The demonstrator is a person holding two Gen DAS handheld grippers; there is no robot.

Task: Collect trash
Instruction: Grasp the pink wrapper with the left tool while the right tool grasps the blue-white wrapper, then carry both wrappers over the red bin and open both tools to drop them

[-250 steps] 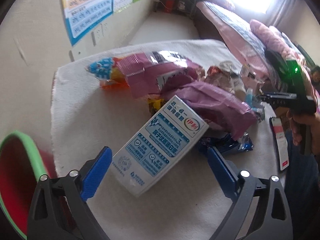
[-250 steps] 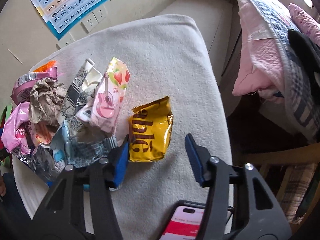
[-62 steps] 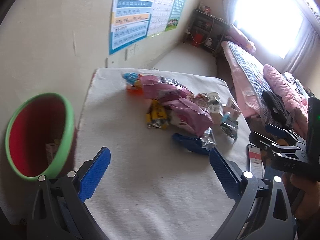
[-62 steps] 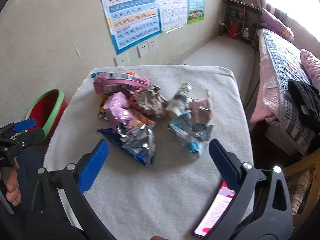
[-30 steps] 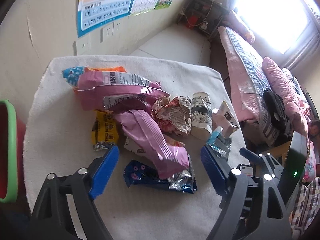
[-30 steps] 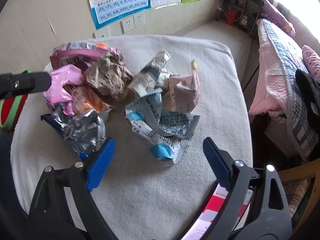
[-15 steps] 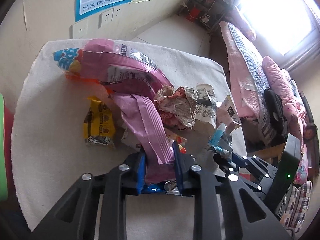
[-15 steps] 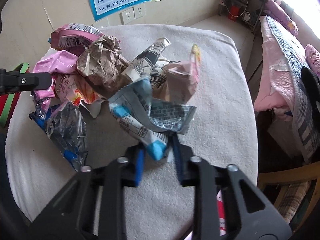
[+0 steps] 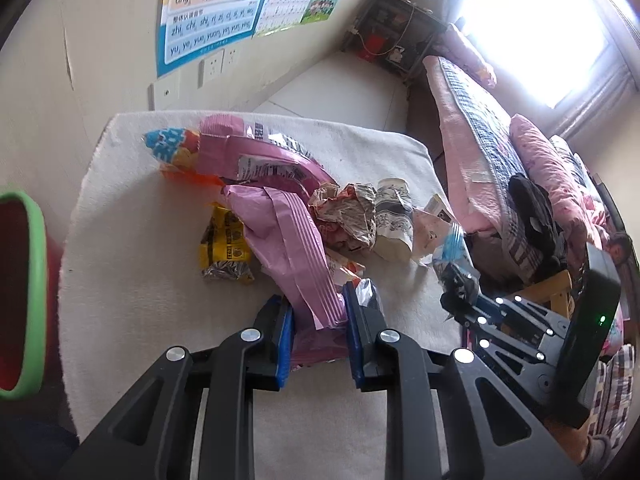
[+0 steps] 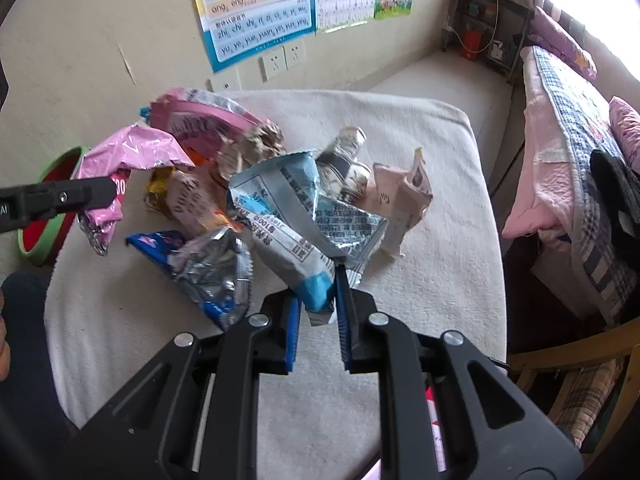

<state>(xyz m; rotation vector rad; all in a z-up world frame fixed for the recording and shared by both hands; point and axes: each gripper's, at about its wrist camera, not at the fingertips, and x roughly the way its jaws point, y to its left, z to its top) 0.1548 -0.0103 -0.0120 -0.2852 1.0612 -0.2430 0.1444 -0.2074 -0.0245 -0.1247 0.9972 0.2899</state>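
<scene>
A heap of snack wrappers lies on the white-clothed table (image 9: 140, 280). My left gripper (image 9: 318, 320) is shut on the near end of a long pink wrapper (image 9: 288, 240), which hangs raised over the heap and also shows in the right wrist view as the pink wrapper (image 10: 128, 156). My right gripper (image 10: 316, 304) is shut on a blue-and-silver wrapper (image 10: 288, 208), lifted off the cloth. A yellow packet (image 9: 224, 240), crumpled brown paper (image 9: 348, 216), a patterned paper cup (image 9: 394, 212) and a blue foil wrapper (image 10: 200, 260) stay on the table.
A green bin with a red inside (image 9: 24, 280) stands off the table's left edge. A small pink carton (image 10: 400, 200) lies at the heap's right. A bed (image 10: 568, 128) and a wooden chair (image 10: 560, 364) are to the right. A phone (image 10: 434, 420) lies near the front edge.
Both grippers went from wide open to shut, the left on the pink wrapper, the right on the blue-and-silver one. Both wrappers have since risen a little from the heap.
</scene>
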